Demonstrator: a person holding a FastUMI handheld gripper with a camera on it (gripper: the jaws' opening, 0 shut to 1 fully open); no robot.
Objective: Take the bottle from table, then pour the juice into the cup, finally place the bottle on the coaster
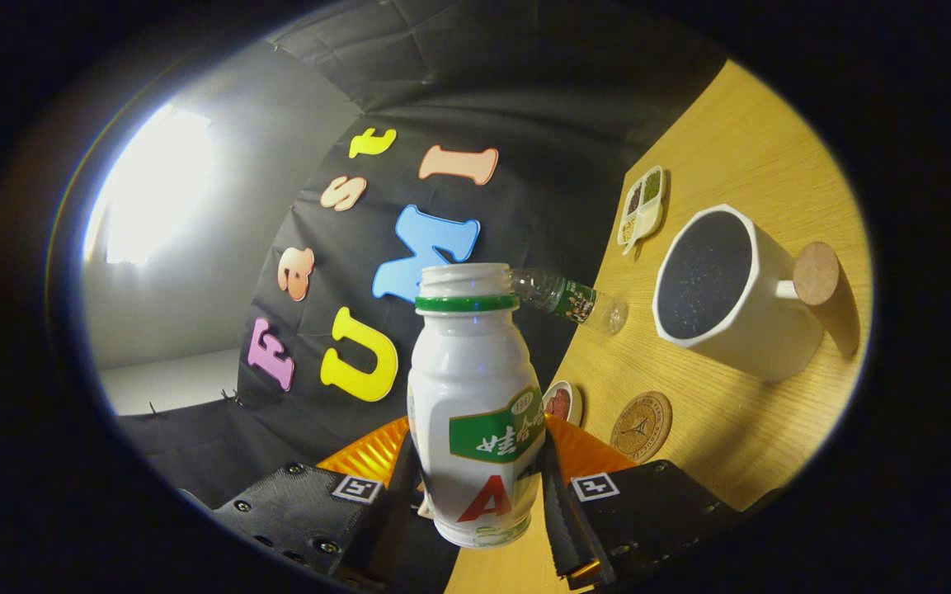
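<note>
Bottle (475,412) clamped by hand-held gripper (479,487); one cup (727,289), one coaster (642,426).

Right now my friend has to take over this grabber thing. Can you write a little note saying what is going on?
Gripper: jaws shut on the white bottle, one on each side of its lower body. The bottle is lifted off the table, its cap is off and the whole view is tilted.
White cup with the wooden handle stands on the table beyond the bottle.
Round coaster lies bare, between cup and jaws.
Done: bottle picked up.
Left: pour into the cup (whether any has gone in, I cannot tell), then set the bottle on the coaster.
</note>
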